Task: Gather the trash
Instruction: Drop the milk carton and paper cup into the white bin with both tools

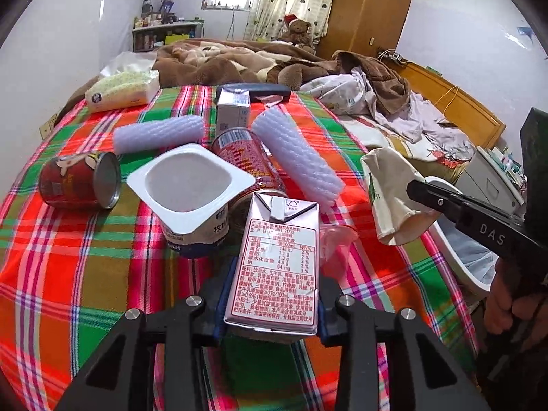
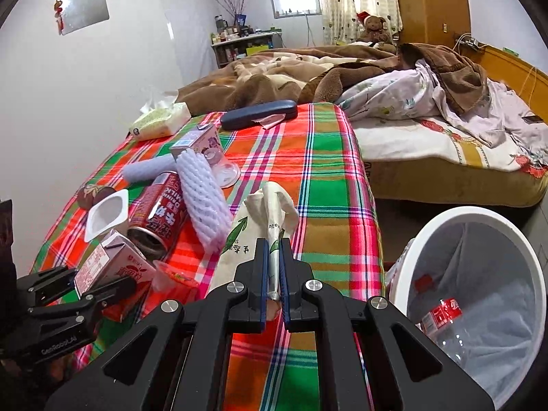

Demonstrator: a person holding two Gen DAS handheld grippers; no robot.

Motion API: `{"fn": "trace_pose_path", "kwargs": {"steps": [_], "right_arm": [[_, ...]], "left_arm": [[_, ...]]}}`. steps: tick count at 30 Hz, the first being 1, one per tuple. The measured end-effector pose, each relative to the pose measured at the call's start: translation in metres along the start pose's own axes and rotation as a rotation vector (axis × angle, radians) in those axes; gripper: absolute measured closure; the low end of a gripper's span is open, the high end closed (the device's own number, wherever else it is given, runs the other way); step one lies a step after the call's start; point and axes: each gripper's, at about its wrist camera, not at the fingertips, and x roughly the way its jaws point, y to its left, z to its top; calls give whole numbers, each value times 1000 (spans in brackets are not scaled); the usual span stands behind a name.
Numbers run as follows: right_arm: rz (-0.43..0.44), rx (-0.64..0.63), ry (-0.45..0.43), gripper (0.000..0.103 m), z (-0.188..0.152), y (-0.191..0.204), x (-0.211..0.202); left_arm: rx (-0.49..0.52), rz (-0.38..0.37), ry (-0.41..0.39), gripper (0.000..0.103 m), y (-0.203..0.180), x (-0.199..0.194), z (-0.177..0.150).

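Note:
My left gripper [image 1: 272, 294] is shut on a pink drink carton [image 1: 277, 260], held just above the plaid cloth; the carton also shows in the right wrist view [image 2: 109, 267]. My right gripper [image 2: 273, 267] is shut on a crumpled paper bag [image 2: 260, 226] at the table's right edge; the bag shows in the left wrist view [image 1: 390, 191]. On the cloth lie a white yogurt cup [image 1: 191, 188], two red cans [image 1: 78, 181] [image 2: 157, 212], two white foam nets [image 1: 294, 154] [image 1: 157, 133], a second carton [image 1: 233, 109] and a small clear plastic cup [image 1: 337, 246].
A white bin [image 2: 479, 274] with a liner and a plastic bottle [image 2: 441, 318] stands on the floor right of the table. A tissue pack [image 1: 123, 89] and a dark case [image 1: 253, 90] lie at the cloth's far end. A bed with blankets [image 2: 308, 72] is behind.

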Motion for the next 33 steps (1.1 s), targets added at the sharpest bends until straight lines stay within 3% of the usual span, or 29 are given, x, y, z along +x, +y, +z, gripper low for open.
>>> {"fn": "trace_pose_path", "kwargs": {"steps": [16,24,33], "right_arm": [[-25,68,-118,97,-7,-27,-57],[-93,118,-177,97,-12,-58,-85],[-182,171,-181,97,-19,-93,-92]], "left_arm": [[99,-9,-98,65,-58,-48,13],[178,-71,-117,65,-109,-47,23],[260,-132,-111,64,-165,-31,28]]}}
